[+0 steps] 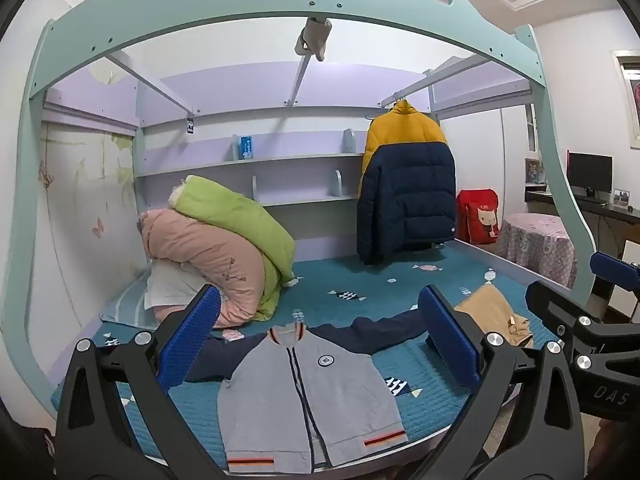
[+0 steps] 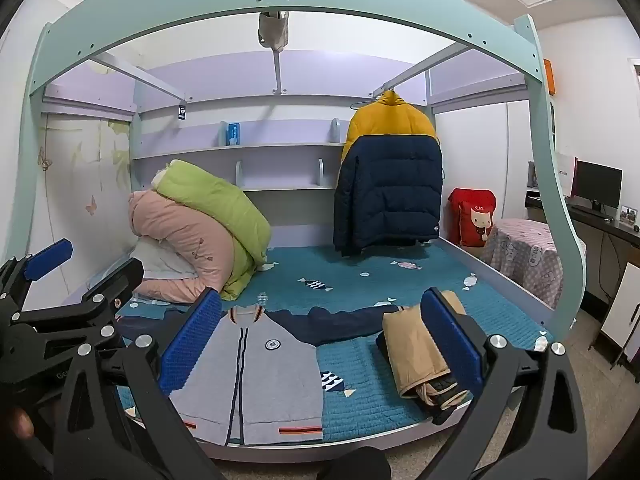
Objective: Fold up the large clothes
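A grey zip jacket (image 1: pixel 308 396) with navy sleeves and orange hem stripes lies flat, front up, on the teal bedspread (image 1: pixel 360 280); it also shows in the right wrist view (image 2: pixel 260 380). Its sleeves spread out to both sides. My left gripper (image 1: pixel 320 344) is open and empty, held above the jacket's chest. My right gripper (image 2: pixel 320 344) is open and empty, above the jacket's right side. A folded tan garment (image 2: pixel 416 356) lies to the right of the jacket, also in the left wrist view (image 1: pixel 496 316).
Rolled pink and green quilts (image 1: pixel 224 252) are piled at the bed's back left. A yellow and navy puffer coat (image 1: pixel 404 184) hangs at the back right. The mint bed frame arch (image 1: pixel 280 12) spans overhead. A covered round table (image 2: pixel 524 256) and desk stand right.
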Demonstrator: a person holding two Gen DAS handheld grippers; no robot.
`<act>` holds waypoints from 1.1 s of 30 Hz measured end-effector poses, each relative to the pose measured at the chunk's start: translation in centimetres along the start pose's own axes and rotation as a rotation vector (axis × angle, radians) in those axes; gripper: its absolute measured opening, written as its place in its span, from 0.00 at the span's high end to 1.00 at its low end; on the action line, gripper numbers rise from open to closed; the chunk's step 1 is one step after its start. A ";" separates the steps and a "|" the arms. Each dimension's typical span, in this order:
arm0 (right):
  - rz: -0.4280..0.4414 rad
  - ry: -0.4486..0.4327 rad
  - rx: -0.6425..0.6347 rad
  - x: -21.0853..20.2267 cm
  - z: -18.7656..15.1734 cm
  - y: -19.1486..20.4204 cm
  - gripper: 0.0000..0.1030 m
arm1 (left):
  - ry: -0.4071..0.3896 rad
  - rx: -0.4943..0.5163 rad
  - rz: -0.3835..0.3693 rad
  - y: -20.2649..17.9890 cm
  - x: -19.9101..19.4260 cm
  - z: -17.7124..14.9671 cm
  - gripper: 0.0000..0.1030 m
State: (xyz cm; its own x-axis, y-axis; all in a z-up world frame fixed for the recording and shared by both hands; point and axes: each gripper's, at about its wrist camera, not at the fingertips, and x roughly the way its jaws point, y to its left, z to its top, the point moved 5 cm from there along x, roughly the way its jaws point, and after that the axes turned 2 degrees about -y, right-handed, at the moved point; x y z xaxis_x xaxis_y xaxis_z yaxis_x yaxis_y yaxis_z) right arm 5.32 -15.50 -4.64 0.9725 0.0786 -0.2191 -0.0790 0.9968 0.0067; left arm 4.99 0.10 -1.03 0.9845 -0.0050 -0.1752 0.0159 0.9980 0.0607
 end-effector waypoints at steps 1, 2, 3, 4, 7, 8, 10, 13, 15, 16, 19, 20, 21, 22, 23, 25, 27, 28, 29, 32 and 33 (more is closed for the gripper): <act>0.000 -0.005 0.001 0.0 0.0 0.0 0.07 | 0.001 -0.002 0.001 0.0 0.0 0.0 0.05; 0.000 -0.007 0.001 0.0 0.0 0.0 0.07 | -0.006 -0.003 -0.002 0.0 0.0 0.0 0.05; 0.000 -0.006 0.000 -0.1 0.0 0.0 0.07 | -0.006 -0.001 -0.002 0.0 0.0 0.0 0.05; -0.001 -0.006 0.000 -0.1 0.0 0.0 0.07 | -0.006 0.003 -0.001 0.0 0.0 0.0 0.05; 0.002 -0.004 0.002 0.0 0.0 0.0 0.07 | -0.008 0.003 0.001 0.0 0.0 0.0 0.05; 0.002 -0.003 0.002 0.0 0.0 0.0 0.07 | -0.006 0.002 0.000 0.0 0.0 0.0 0.05; 0.001 -0.004 -0.004 0.0 0.0 0.1 0.07 | -0.006 0.002 -0.001 0.0 0.0 0.0 0.05; 0.002 0.002 -0.007 0.1 0.0 0.1 0.07 | -0.010 -0.004 0.001 0.0 -0.1 0.1 0.05; 0.005 0.001 -0.002 0.1 0.1 0.0 0.07 | -0.014 -0.004 0.004 0.0 -0.1 -0.1 0.04; 0.004 -0.002 0.000 0.0 0.3 0.0 0.07 | -0.015 -0.004 0.004 -0.1 -0.3 -0.4 0.04; 0.002 -0.002 -0.003 0.1 0.3 0.1 0.07 | -0.017 -0.003 0.005 -0.1 -0.4 -0.5 0.04; 0.003 -0.001 -0.003 0.1 0.3 0.1 0.07 | -0.015 -0.004 0.005 -0.1 -0.4 -0.5 0.04; 0.003 0.000 -0.002 0.1 0.4 0.1 0.07 | -0.017 -0.004 0.004 0.0 -0.4 -0.5 0.04; 0.003 -0.002 -0.001 0.0 0.4 0.1 0.07 | -0.017 -0.004 0.004 -0.1 -0.4 -0.6 0.04; 0.003 -0.003 -0.002 0.0 0.4 0.1 0.07 | -0.016 -0.006 0.003 0.0 -0.4 -0.5 0.04; 0.002 -0.004 -0.002 0.0 0.4 0.1 0.07 | -0.017 -0.005 0.004 0.0 -0.4 -0.6 0.04; 0.003 -0.004 -0.003 0.0 0.4 0.0 0.07 | -0.017 -0.006 0.003 0.1 -0.4 -0.6 0.04; 0.003 -0.004 -0.001 0.0 0.3 0.0 0.07 | -0.017 -0.007 0.003 0.1 -0.4 -0.6 0.04; 0.004 -0.003 0.000 0.0 0.4 0.0 0.07 | -0.018 -0.007 0.003 0.1 -0.4 -0.7 0.04; 0.003 -0.005 -0.001 0.0 0.3 0.1 0.07 | -0.019 -0.007 0.002 0.1 -0.4 -0.6 0.04; 0.003 -0.006 -0.002 0.0 0.3 0.2 0.07 | -0.019 -0.007 0.002 0.2 -0.4 -0.6 0.04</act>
State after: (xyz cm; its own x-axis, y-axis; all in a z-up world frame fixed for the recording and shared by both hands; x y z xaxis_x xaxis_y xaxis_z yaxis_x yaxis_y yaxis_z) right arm 5.39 -15.33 -4.39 0.9737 0.0815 -0.2129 -0.0822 0.9966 0.0054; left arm 4.49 0.28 -1.53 0.9876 -0.0036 -0.1568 0.0123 0.9985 0.0543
